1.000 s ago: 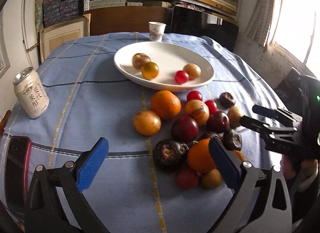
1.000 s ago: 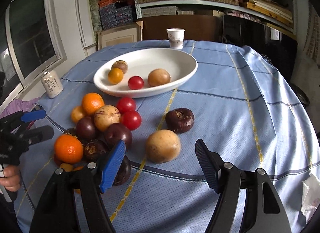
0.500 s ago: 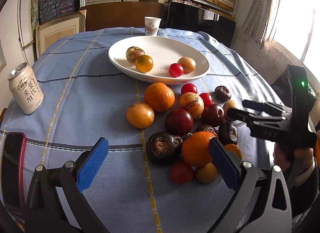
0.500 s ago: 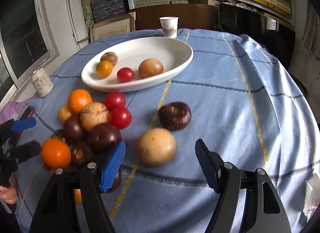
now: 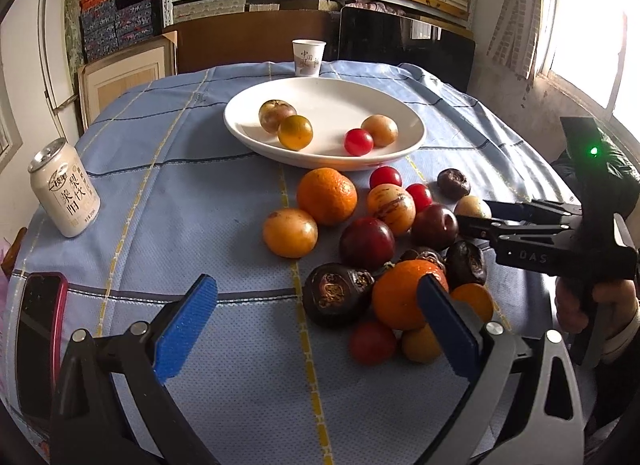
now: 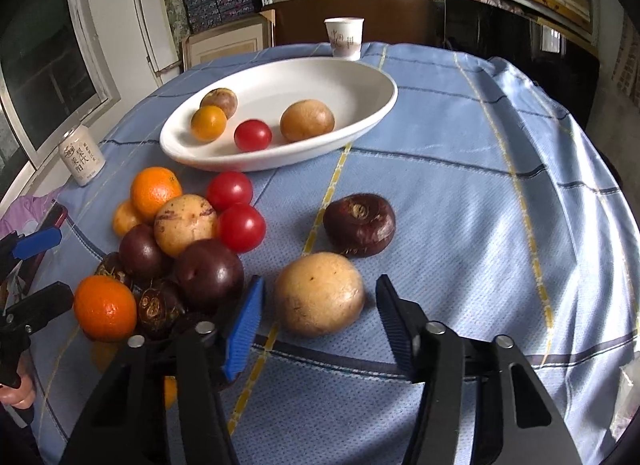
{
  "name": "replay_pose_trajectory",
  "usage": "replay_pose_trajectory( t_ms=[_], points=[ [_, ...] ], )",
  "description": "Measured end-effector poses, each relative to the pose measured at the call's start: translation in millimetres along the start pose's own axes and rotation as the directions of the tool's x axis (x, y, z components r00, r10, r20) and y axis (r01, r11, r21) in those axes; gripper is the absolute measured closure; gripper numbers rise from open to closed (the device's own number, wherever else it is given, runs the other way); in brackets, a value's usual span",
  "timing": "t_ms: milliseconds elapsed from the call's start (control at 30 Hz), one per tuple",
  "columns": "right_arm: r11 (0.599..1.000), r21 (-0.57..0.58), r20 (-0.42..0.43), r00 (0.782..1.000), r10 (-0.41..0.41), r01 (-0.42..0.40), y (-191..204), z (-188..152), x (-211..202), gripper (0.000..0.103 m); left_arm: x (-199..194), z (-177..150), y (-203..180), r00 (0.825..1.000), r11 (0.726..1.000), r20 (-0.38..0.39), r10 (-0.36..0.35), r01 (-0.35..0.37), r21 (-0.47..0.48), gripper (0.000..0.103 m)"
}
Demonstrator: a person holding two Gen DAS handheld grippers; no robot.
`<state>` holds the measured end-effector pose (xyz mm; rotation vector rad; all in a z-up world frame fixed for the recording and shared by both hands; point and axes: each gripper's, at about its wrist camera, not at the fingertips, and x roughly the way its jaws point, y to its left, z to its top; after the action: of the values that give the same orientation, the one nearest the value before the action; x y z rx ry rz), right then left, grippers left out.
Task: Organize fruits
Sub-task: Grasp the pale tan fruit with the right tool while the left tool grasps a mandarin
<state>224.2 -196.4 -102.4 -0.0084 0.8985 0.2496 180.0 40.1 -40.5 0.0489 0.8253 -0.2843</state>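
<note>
Right claw: the right gripper (image 6: 320, 329) is seen low over the blue checked tablecloth (image 6: 480, 193), its jaws having just been closing around a pale tan round fruit (image 6: 319, 294); a narrow gap still shows on each side, so the fruit is not yet gripped.
Left claw: the left gripper (image 5: 316, 325) is held open and empty above the cloth, beside the near edge of the fruit pile.
Target fruit: the tan fruit rests on the cloth, apart from the main pile, with a dark brown flattened fruit (image 6: 359, 224) just beyond it.
Destination: a white oval bowl (image 6: 360, 77) stands farther back, towards the middle of the table.
Already sorted: four fruits are seen in the bowl, namely a mottled one (image 6: 219, 102), a small orange one (image 6: 208, 122), a red one (image 6: 253, 134) and a tan one (image 6: 307, 120).
Left to sort: the cluster on the cloth includes an orange (image 5: 327, 195), a second orange (image 5: 402, 293), red, dark purple and brown fruits, well over a dozen in all.
Progress: the task is judged to be in its early part, with most fruit still outside the bowl.
Bystanders: a drinks can (image 5: 64, 187), a paper cup (image 5: 308, 57) and a phone (image 5: 38, 341) are also on the table.
</note>
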Motion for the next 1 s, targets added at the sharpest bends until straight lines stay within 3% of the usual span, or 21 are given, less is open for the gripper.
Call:
replay_pose_trajectory(
  t_ms=[167, 367, 633, 900, 967, 1000],
  points=[
    [1.000, 0.013, 0.001, 1.000, 0.018, -0.018, -2, -1, -1, 0.058, 0, -1, 1, 1.000, 1.000, -0.003, -0.009, 0.009, -0.008, 0.005],
    [0.998, 0.062, 0.024, 0.999, 0.021, -0.023, -11, -1, -7, 0.059, 0, -2, 1, 1.000, 1.000, 0.001, -0.021, 0.021, -0.001, 0.005],
    [0.994, 0.101, 0.050, 0.998, 0.026, -0.031, -16, -1, -15, 0.059, -11, -3, -17, 0.982, 0.981, 0.042, -0.182, 0.178, 0.072, 0.005],
    [0.997, 0.073, 0.061, 0.998, 0.034, -0.038, -8, -2, -21, 0.059, 2, 1, -29, 0.985, 0.983, 0.012, -0.173, 0.171, 0.072, 0.005],
    [0.996, 0.079, 0.059, 0.998, 0.038, -0.042, -9, -2, -21, 0.059, 6, 3, -30, 0.984, 0.982, 0.004, -0.178, 0.178, 0.058, 0.008],
    [0.996, 0.083, 0.058, 0.998, 0.039, -0.044, -10, -2, -21, 0.059, 7, 3, -30, 0.984, 0.982, -0.001, -0.181, 0.181, 0.055, 0.014]
  ],
)
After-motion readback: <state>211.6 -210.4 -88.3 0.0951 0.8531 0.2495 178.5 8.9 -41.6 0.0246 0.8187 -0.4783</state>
